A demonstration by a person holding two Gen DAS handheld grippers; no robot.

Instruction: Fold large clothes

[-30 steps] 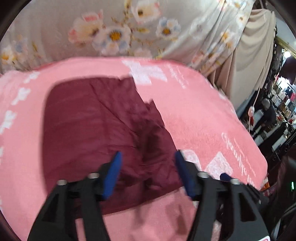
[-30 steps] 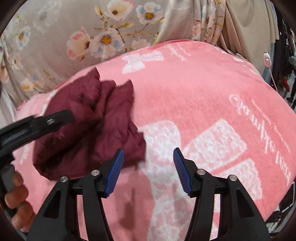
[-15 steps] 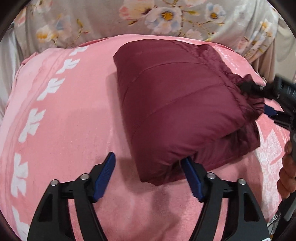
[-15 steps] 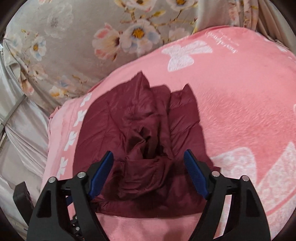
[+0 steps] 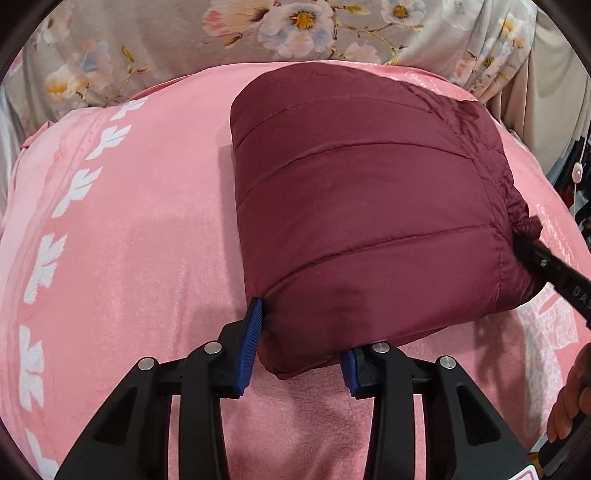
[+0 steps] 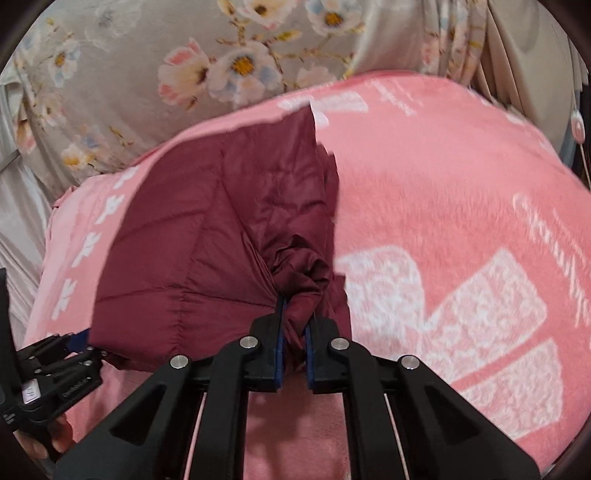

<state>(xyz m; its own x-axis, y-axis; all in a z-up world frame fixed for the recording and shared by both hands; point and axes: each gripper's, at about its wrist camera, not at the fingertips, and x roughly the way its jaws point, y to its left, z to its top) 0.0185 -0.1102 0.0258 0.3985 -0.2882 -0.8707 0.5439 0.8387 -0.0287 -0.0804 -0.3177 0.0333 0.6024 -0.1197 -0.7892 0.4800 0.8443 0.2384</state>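
Right fingers: your right gripper (image 6: 294, 345) is clamped on a bunched wad of the jacket (image 6: 221, 240) at its near right corner; the blue pads are almost together with fabric squeezed between them.
Left fingers: your left gripper (image 5: 301, 341) is spread wide, one blue pad touching the jacket's near left edge and the other tucked under its near hem. It straddles that corner but pinches nothing.
Jacket: the dark red quilted jacket is doubled into a puffy block on the pink blanket (image 5: 129, 240), toward the far right side of it, with the loose gathered end at your right gripper.
Step in hand: likely the last fold or the tidy-up of the bundle, one side held, the other only bracketed.
Next move: close your left fingers on the near corner so both ends are held, then carry the gathered end over or tuck it under.
Watch for: slippery padded fabric springs back; take several layers, not just the shell.
Behind: a floral cloth (image 5: 295, 29) hangs beyond the blanket.
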